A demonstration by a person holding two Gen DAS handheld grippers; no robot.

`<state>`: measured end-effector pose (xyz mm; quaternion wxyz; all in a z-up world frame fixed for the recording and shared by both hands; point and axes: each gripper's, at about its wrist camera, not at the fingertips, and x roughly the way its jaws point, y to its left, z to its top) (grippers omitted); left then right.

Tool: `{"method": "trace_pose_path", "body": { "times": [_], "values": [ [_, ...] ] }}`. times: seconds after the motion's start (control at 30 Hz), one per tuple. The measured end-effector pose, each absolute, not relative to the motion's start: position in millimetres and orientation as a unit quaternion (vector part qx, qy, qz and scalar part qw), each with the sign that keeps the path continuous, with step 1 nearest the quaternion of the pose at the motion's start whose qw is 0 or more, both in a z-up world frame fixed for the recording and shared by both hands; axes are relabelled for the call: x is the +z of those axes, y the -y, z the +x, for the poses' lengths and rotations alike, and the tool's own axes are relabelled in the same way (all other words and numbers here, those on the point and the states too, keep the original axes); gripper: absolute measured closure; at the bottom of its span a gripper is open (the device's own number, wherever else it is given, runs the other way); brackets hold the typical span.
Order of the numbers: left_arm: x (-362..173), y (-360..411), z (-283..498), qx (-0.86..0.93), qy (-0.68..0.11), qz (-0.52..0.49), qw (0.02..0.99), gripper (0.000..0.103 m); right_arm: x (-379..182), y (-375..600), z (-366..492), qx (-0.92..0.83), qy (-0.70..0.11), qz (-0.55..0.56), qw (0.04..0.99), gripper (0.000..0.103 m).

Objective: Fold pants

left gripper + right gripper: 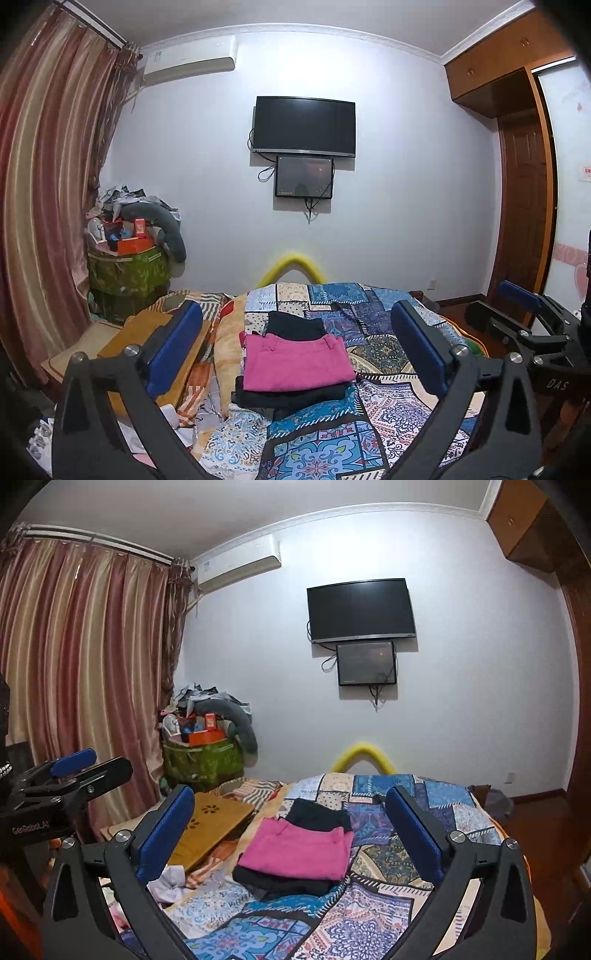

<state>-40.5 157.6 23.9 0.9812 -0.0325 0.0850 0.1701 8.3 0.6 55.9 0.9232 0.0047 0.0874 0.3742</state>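
Observation:
Folded pink pants lie on top of folded black pants on a patchwork bedspread; another dark folded garment lies just behind. The stack also shows in the right wrist view, pink pants over the black pants. My left gripper is open and empty, held above and short of the stack. My right gripper is open and empty, likewise short of the stack. The right gripper shows at the right edge of the left view; the left gripper shows at the left edge of the right view.
A wooden lap desk lies left of the pants on rumpled bedding. A green bin piled with clutter stands by the curtain. A TV hangs on the far wall. A wardrobe and door stand at the right.

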Motion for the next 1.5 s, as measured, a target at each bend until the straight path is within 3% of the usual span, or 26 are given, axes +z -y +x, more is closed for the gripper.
{"method": "trace_pose_path", "body": {
  "times": [1.5],
  "values": [
    [9,-172,-21,0.168,-0.109,-0.045,0.979,0.0,50,2,9,0.368,-0.105,0.009,0.924,0.0]
  ]
}}
